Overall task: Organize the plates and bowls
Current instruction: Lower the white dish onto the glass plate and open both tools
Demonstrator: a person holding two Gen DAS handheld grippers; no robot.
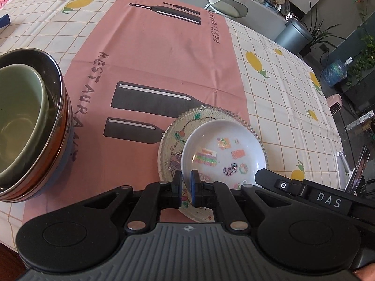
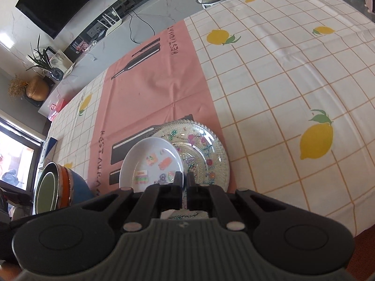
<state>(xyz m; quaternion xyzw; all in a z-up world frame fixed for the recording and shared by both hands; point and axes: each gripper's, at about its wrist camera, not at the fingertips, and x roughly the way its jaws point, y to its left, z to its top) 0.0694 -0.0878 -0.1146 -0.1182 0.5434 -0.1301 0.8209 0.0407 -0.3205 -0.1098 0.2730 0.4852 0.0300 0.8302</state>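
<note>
A white plate (image 1: 222, 145) with colourful stickers lies tilted on a beaded glass plate (image 1: 173, 135) on the pink placemat (image 1: 152, 58). My left gripper (image 1: 186, 182) is shut on the white plate's near rim, its blue pads on either side of it. My right gripper (image 2: 184, 180) is shut on the other side of the white plate (image 2: 152, 154), over the glass plate (image 2: 211, 145). The right gripper (image 1: 260, 175) shows as a black arm at the plate's lower right. A stack of bowls (image 1: 23, 117), green inside steel-rimmed, orange and blue ones, stands to the left, also seen as bowls (image 2: 46, 187).
A lemon-print checked tablecloth (image 2: 281, 82) covers the table. A phone on a stand (image 1: 361, 164) sits past the right table edge. A chair (image 1: 225, 7) stands at the far side, and a blue box (image 1: 4, 20) lies at the far left.
</note>
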